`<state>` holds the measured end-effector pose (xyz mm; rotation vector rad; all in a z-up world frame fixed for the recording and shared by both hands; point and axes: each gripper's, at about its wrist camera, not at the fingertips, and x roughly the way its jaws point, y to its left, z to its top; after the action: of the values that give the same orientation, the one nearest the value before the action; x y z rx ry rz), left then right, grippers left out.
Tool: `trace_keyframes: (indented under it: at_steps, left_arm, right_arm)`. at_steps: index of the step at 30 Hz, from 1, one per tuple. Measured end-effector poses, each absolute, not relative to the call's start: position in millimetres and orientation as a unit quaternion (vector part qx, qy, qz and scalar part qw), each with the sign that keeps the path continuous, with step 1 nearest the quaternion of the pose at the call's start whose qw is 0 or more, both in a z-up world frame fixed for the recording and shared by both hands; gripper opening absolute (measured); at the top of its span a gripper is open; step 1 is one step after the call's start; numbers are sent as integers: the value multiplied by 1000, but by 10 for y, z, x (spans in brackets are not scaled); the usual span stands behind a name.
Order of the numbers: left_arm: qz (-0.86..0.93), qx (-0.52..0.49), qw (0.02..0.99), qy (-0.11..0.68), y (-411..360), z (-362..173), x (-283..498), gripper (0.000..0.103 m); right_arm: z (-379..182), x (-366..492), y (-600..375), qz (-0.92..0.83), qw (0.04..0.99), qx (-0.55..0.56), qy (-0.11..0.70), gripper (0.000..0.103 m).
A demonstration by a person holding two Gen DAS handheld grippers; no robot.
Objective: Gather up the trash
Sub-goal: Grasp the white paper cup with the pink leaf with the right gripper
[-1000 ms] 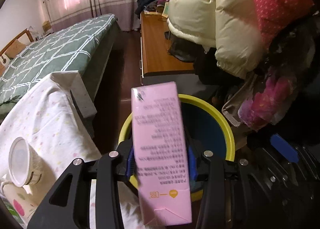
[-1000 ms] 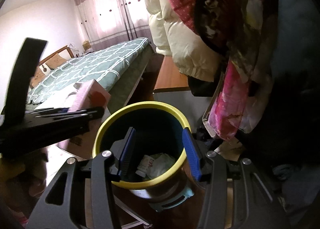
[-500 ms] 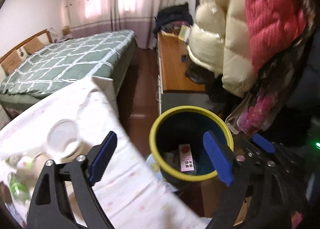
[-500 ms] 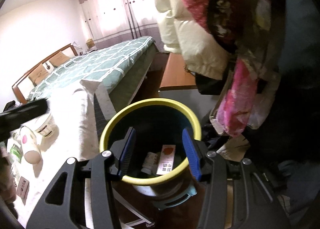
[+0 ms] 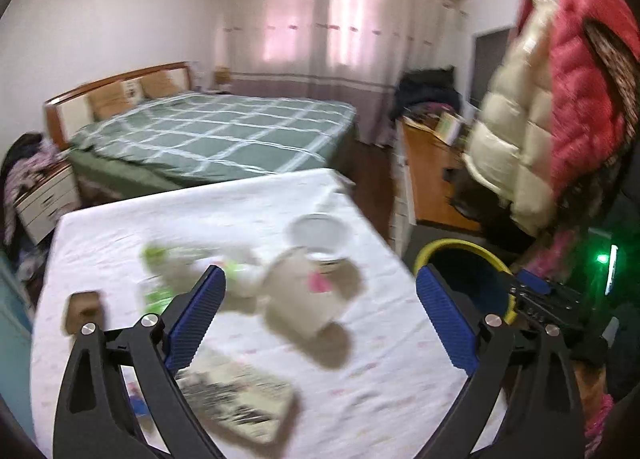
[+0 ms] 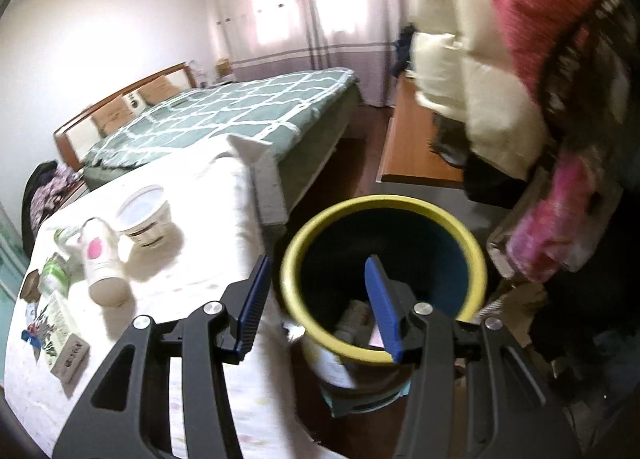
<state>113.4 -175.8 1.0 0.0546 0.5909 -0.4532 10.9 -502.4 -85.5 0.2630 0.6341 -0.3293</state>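
My left gripper is open and empty above the white-clothed table. A tipped paper cup, a white tub, a green wrapper, a small brown packet and a flat printed box lie on it, blurred. The yellow-rimmed blue bin stands right of the table. My right gripper is open across the bin's near rim, one finger inside it. Trash lies in the bin bottom. The cup and tub show left.
A green checked bed lies behind the table. Puffy cream and red coats hang at the right over a wooden desk. A nightstand stands at the far left.
My left gripper let the pink carton drop into the bin, opened, and swung left over the table. My right gripper stayed at the bin and shifted slightly left.
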Motion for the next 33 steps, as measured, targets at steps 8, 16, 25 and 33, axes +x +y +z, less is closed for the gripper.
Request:
trace_keyframes:
  at_steps: [8,16,25,33]
  left_arm:
    - [-111,-19,951,287,-600,-100,1181,95]
    - [-43,-70,948,308,304,-343,1213,95]
    - [-49,-75,944,316,294,-452,1209,95]
    - [-58,-72,941,325,146,-489,1219,95]
  right_arm:
    - [-832,534,-4295,-90,936,96,327,47]
    - [-809,955,-3598,-6,939,63,339,55]
    - [-1017,1419,-3213,16,929,14,370,66]
    - [-1136,1448,-3226,54,920,50,384,53]
